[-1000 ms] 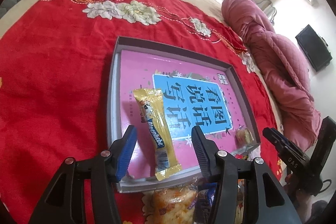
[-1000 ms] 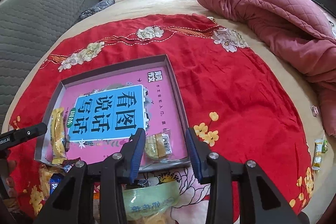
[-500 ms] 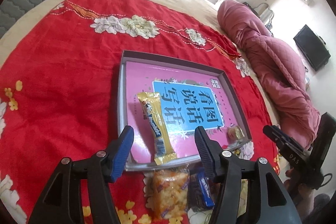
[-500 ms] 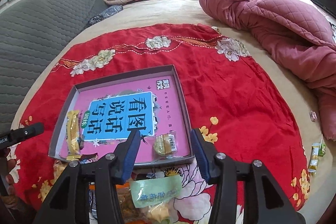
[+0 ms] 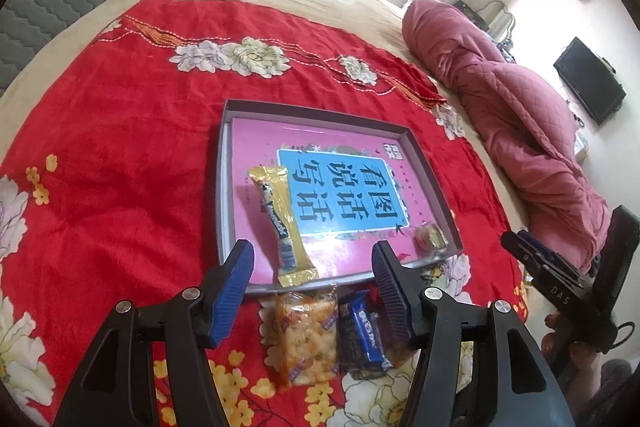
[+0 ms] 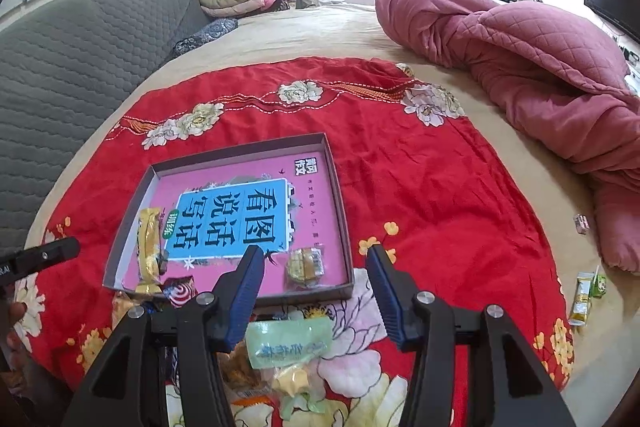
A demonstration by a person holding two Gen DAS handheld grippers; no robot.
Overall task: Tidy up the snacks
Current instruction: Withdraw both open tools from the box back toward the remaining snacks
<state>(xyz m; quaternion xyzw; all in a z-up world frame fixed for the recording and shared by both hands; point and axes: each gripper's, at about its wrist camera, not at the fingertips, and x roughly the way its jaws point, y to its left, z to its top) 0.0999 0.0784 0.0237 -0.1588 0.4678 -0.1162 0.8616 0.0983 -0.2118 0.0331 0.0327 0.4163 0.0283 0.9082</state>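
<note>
A shallow grey box (image 5: pixel 222 187) with a pink and blue printed bottom lies on the red flowered cloth (image 5: pixel 120 167). In it are a long yellow snack bar (image 5: pixel 276 211) at the left and a small yellow-green wrapped snack (image 6: pixel 304 265) at the near right corner. My left gripper (image 5: pixel 312 249) hovers open above the box's near edge, with nothing between its fingers. My right gripper (image 6: pixel 315 251) is also open and holds nothing, above the near right corner. Loose snacks lie in front of the box: an orange pack (image 5: pixel 306 335), a dark blue packet (image 5: pixel 362 331) and a green packet (image 6: pixel 288 343).
A red-and-white swirl sweet (image 6: pixel 180 291) sits by the box's near left corner. A pink quilt (image 6: pixel 520 47) is heaped at the right. Small snacks (image 6: pixel 584 295) lie on the beige sheet past the cloth's right edge. A grey padded headboard (image 6: pixel 80 59) runs along the left.
Both grippers have risen and drawn back from the box, so more of the loose snacks in front of it shows. The right jaws stand wider than before.
</note>
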